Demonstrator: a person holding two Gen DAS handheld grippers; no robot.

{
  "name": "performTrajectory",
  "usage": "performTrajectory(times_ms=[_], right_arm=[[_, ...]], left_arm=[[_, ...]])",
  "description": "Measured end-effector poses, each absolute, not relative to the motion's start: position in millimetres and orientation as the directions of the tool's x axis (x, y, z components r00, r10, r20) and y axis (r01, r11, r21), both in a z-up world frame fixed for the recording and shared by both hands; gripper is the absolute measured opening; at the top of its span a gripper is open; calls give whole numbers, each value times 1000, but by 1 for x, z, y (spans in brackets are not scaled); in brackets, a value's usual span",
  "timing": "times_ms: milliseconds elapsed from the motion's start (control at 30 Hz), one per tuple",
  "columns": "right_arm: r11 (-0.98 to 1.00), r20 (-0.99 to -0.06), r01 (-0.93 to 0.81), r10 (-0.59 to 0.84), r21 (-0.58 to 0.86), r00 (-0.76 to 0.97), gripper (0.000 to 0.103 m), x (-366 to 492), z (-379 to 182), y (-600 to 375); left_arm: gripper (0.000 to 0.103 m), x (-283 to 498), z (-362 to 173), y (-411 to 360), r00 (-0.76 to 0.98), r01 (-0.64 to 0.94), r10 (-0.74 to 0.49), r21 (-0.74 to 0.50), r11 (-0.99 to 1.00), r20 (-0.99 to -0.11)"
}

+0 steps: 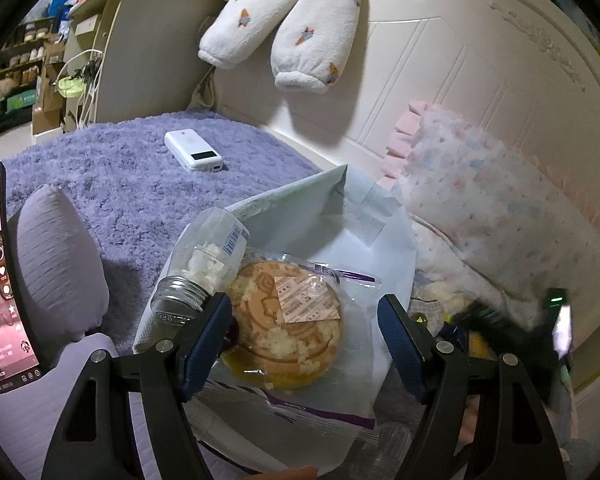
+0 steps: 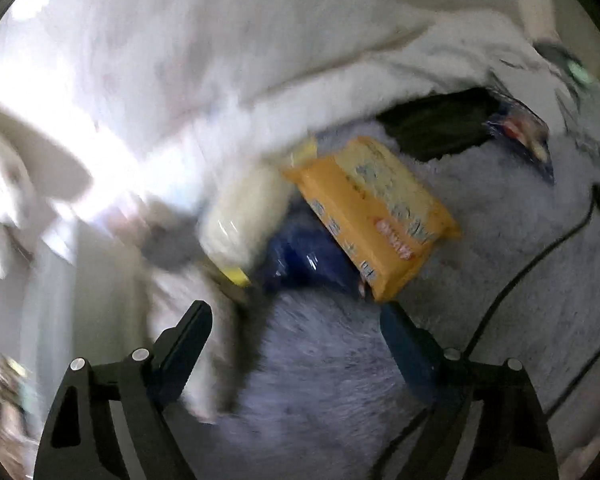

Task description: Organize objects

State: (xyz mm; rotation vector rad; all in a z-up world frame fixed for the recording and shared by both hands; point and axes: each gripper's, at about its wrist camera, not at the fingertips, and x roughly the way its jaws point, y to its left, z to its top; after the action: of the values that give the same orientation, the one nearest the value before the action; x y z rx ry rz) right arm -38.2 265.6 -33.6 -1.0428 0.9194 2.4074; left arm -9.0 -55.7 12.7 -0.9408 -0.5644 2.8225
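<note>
In the left wrist view my left gripper [image 1: 304, 316] is open, its fingers on either side of a wrapped round biscuit cake [image 1: 288, 320] lying on white bags [image 1: 380, 248]. A clear jar with a metal lid [image 1: 204, 264] lies on its side by the left finger. In the blurred right wrist view my right gripper [image 2: 296, 316] is open and empty above the purple fluffy blanket [image 2: 320, 380]. Ahead of it lie a yellow tissue pack [image 2: 376, 212], a blue packet [image 2: 304, 256] and a pale cylindrical package [image 2: 244, 216].
A white power bank [image 1: 194, 156] lies on the purple blanket [image 1: 112, 184]. A lit phone [image 1: 0, 280] stands at the left beside a lilac pillow [image 1: 56, 260]. A dotted pillow [image 1: 500, 200] leans on the cream headboard [image 1: 480, 64]. A black cable [image 2: 532, 268] crosses the right.
</note>
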Motion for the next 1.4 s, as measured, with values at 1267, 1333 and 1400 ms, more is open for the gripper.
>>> performTrajectory(times_ms=[1267, 1333, 1400], right_arm=[[-940, -935, 268, -275, 212, -223, 67, -7, 6, 106], [-944, -900, 192, -315, 267, -300, 67, -6, 26, 118], [-925, -840, 153, -380, 348, -389, 67, -19, 45, 143]], left_arm=[[74, -7, 20, -61, -802, -9, 245, -399, -917, -545], [74, -6, 22, -59, -809, -15, 241, -390, -921, -536], [74, -3, 26, -58, -822, -24, 235, -381, -924, -518]])
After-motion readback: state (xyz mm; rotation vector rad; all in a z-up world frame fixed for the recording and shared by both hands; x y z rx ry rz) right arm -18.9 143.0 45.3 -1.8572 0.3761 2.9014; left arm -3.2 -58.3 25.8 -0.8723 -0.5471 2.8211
